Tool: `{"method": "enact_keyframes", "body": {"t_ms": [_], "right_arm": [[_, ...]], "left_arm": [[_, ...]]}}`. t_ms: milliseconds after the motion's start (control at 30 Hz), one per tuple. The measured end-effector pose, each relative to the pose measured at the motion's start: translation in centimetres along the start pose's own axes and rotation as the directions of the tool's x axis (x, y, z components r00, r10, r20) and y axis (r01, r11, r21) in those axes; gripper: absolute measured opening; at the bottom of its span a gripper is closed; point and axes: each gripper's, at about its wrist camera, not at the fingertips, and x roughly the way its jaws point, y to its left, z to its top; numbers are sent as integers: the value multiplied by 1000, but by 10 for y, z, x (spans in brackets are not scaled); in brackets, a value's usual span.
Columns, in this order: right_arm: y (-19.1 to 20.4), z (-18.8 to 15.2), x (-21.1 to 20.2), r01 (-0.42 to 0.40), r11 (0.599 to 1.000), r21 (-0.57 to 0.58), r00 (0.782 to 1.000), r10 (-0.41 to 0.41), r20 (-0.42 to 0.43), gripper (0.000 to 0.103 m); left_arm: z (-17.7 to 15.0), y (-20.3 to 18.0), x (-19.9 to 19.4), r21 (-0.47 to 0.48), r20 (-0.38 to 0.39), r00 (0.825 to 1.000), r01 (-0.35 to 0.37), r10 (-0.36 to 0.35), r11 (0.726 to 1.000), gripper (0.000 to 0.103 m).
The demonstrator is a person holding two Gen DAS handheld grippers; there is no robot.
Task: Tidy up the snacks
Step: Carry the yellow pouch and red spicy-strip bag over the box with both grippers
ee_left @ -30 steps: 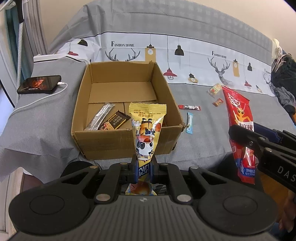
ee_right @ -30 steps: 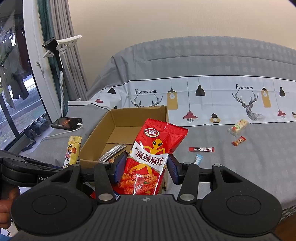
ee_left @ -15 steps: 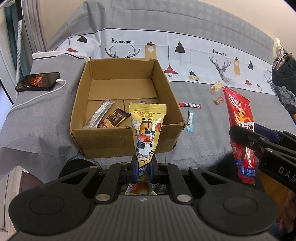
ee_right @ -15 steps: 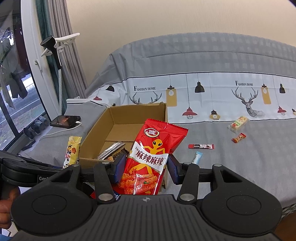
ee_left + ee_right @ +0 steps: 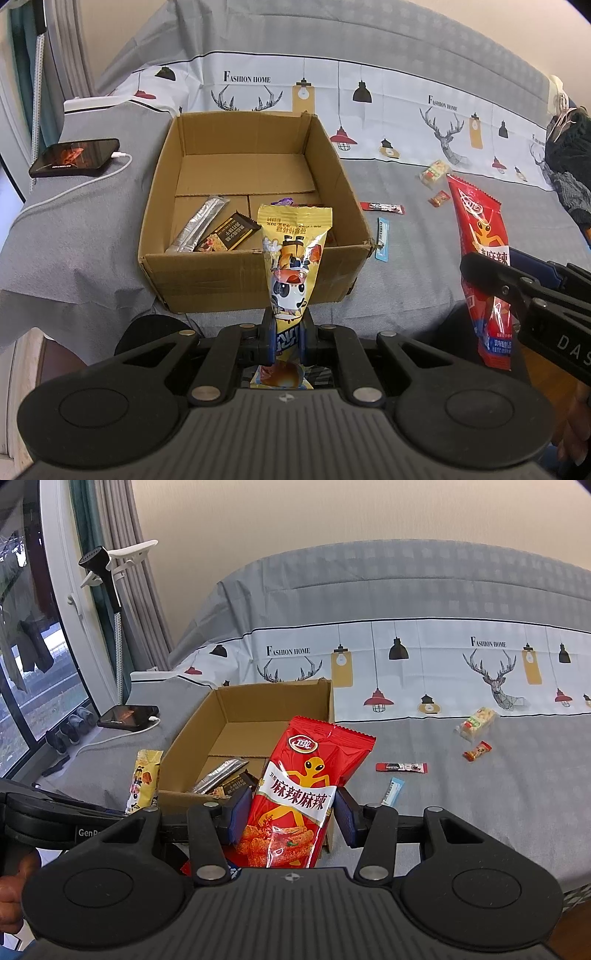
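Note:
My left gripper (image 5: pixel 287 332) is shut on the lower end of a yellow panda snack bag (image 5: pixel 293 258), held upright just in front of the open cardboard box (image 5: pixel 251 284). A silver stick pack (image 5: pixel 201 229) and a dark bar (image 5: pixel 231 234) lie inside the box. Off to the right, the right gripper (image 5: pixel 290 808) is shut on a red spicy-strip bag (image 5: pixel 306 775), its blue pads pressing both sides. In that view the box (image 5: pixel 273 705) stands behind the bag, and the yellow bag (image 5: pixel 142 779) shows at the left.
Loose on the grey bed cover right of the box are a red stick (image 5: pixel 382 207), a blue stick (image 5: pixel 383 233), a small red candy (image 5: pixel 439 198) and a pale pack (image 5: pixel 435 173). A phone (image 5: pixel 75 157) on a white cable lies left of the box.
The left gripper has edged slightly closer to the box with the yellow bag. Both grips are unchanged.

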Motion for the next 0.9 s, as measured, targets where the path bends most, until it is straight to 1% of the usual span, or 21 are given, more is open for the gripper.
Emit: {"method": "enact_keyframes", "body": {"t_ms": [900], "right_arm": [[1, 3, 17, 6, 1000, -22, 999, -7, -47, 51]], "left_arm": [[6, 4, 13, -26, -20, 1000, -2, 2, 1000, 12]]}}
